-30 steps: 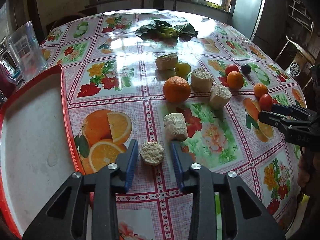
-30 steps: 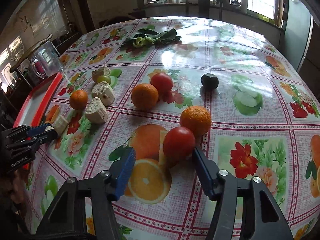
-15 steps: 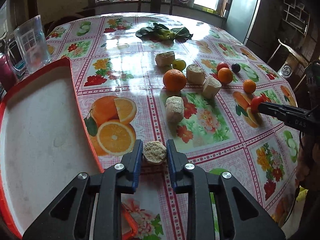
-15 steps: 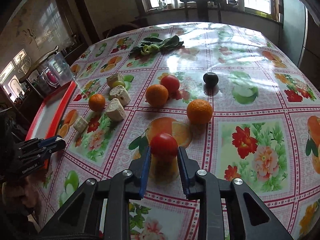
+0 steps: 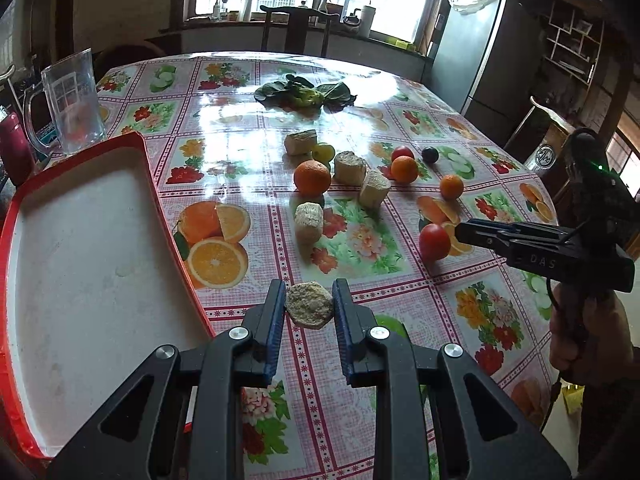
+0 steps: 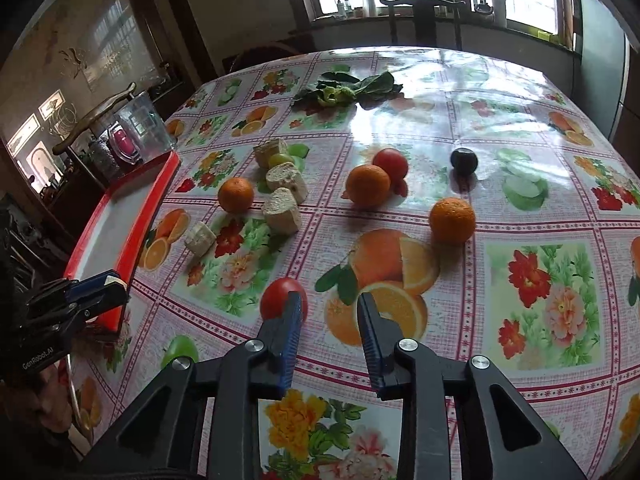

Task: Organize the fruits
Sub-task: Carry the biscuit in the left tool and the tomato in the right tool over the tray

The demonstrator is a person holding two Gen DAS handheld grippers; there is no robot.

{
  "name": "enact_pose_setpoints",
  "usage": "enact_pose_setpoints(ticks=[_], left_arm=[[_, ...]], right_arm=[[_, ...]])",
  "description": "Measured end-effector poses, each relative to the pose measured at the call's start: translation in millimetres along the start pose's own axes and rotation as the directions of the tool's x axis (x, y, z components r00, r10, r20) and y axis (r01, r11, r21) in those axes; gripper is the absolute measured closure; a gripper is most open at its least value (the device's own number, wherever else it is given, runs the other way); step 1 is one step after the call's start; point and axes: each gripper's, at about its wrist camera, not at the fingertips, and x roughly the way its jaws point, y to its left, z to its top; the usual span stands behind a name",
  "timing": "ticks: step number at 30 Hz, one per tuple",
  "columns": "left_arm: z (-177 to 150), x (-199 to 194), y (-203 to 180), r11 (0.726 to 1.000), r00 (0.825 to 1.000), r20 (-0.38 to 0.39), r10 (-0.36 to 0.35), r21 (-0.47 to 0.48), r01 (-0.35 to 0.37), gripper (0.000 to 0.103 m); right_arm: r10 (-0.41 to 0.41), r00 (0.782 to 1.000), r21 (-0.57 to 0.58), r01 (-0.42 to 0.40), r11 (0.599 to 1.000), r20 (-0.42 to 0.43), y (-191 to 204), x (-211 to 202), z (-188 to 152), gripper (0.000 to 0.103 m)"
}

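Left tool (image 5: 309, 309): blue-padded fingers closed against both sides of a pale, crumbly round chunk (image 5: 309, 310), held above the tabletop (image 5: 400, 292) just right of the red-rimmed tray (image 5: 80, 264).

Right tool (image 6: 329, 322): jaws parted, gripping nothing. A red tomato (image 6: 280, 298) sits on the tabletop outside the left finger, partly hidden behind it; whether they touch cannot be told. In the left view the same tomato (image 5: 434, 241) lies at the tip of the right tool (image 5: 460, 232).

Tray: white floor, red rim, at the left edge of the tabletop; nothing visible inside.

Fruit, all on the flowered cloth, well apart from the tray:
- Orange (image 5: 312, 178), near the centre, beside the pale chunks.
- Orange (image 6: 367, 185) touching or just beside a second tomato (image 6: 391, 163).
- Orange (image 6: 452, 220), alone, toward the right.
- Dark round fruit (image 6: 464, 161), beyond it.
- Small green fruit (image 5: 323, 152), tucked against the far chunk.

Pale chunks, four loose: one (image 5: 308, 217) nearest the left tool, two (image 5: 374, 189) (image 5: 349, 167) side by side right of the central orange, one (image 5: 301, 142) farthest back.

Other items: leafy greens (image 5: 306, 94) at the far side; clear glass pitcher (image 5: 72, 104) beyond the tray; wooden chair (image 5: 296, 28) behind the tabletop, under the window.
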Motion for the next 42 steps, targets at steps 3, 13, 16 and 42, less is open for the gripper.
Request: enact_pose_setpoints(ticks=[3,13,16,42], left_arm=[[0,-7,0,1.000,1.000,0.011,-0.003,-0.001,0.003,0.082],[-4,-20,4,1.000,1.000,0.023,0.001,-0.007,-0.001,0.082],[-6,-25,9,1.000,1.000,0.031,0.004,-0.017,-0.004,0.082],[-38,-74,79,0.986,0.993,0.080,0.086,-0.148,-0.073,0.082]], right_arm=[[0.024,1.000,-0.034,-0.024,0.999,0.009,17,3,-1,0.058],[0.020,1.000,-0.048,-0.020,0.999,-0.011,33,29,2,0.075],[0.025,1.000,-0.060,-0.024,0.998,0.004,37,22,2,0.075],[0.235,0.971,-0.235,-0.236,0.943,-0.032,163,6,-2,0.075]])
